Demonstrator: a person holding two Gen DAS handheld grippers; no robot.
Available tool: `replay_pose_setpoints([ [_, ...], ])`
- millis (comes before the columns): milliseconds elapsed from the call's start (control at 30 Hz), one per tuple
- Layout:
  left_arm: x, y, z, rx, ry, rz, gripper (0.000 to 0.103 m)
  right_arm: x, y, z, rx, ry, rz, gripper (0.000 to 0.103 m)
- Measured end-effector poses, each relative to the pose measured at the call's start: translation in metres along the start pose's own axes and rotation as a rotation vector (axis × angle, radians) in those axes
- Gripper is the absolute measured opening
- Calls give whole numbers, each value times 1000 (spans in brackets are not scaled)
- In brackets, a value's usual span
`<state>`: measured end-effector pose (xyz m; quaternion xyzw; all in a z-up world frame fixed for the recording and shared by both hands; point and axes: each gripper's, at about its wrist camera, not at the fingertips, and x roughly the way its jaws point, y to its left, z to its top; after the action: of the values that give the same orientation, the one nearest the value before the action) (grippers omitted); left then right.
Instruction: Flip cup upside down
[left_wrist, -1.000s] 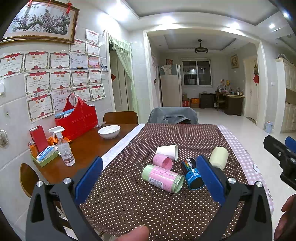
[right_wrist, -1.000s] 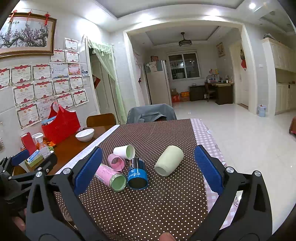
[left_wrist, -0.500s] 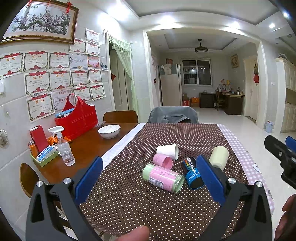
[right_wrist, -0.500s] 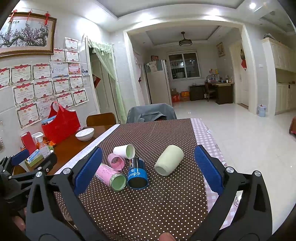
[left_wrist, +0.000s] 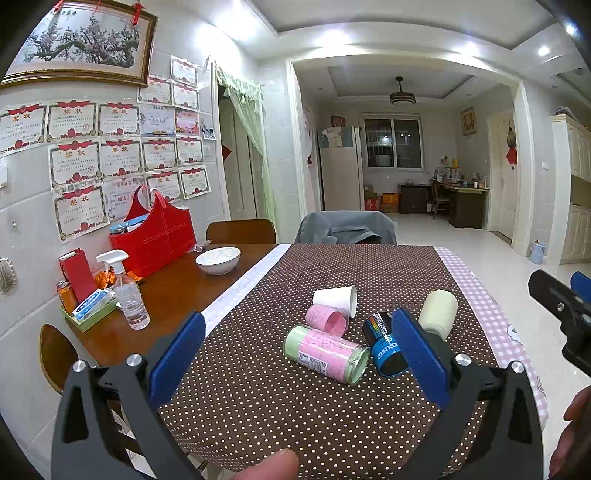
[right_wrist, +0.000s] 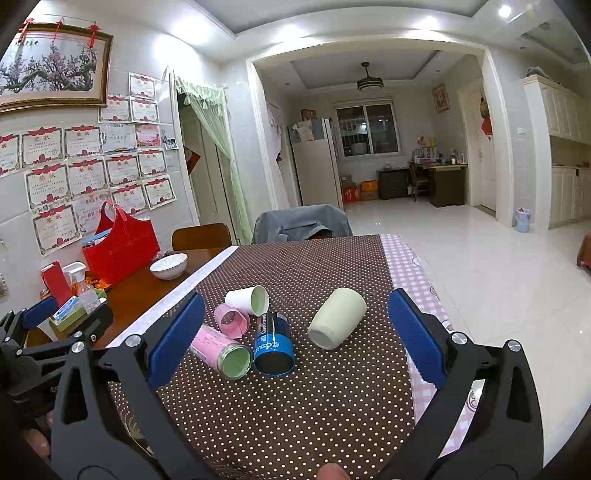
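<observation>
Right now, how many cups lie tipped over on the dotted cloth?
5: white paper cup farthest, small pink cup before it, pink-green cup nearest left, blue cup beside it, cream cup apart, right.

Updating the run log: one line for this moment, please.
phase: pre-grasp | left gripper: open, empty | right gripper: open, empty | cream cup: on side, untouched | polka-dot tablecloth

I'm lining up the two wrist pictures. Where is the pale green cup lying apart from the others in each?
Left wrist: pale green cup right of centre, partly behind the left gripper's right finger.
Right wrist: pale green cup at centre, in full view.
Shared landmark: the blue can lies just left of it.
</observation>
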<state>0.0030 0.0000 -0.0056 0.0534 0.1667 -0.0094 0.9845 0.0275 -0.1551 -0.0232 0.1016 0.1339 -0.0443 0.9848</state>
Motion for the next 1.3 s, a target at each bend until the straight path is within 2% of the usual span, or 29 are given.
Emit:
replay_pose_setpoints([
  [400, 6, 0, -9, 4, 13, -4, 99, 3, -2, -4, -2, 2, -2, 97],
  [667, 10, 1, -4, 7, 26, -3, 99, 7, -7, -9, -2, 10, -2, 97],
  [867, 17, -3, -6, 38, 41, -13, 99, 15, -7, -8, -6, 30, -2, 97],
  [1100, 40, -2, -3, 79, 63, -9, 99, 44, -7, -7, -19, 78, 4, 97],
  [1300, 81, -5, 8, 155, 91, -38, 99, 82, -14, -5, -18, 135, 8, 97],
])
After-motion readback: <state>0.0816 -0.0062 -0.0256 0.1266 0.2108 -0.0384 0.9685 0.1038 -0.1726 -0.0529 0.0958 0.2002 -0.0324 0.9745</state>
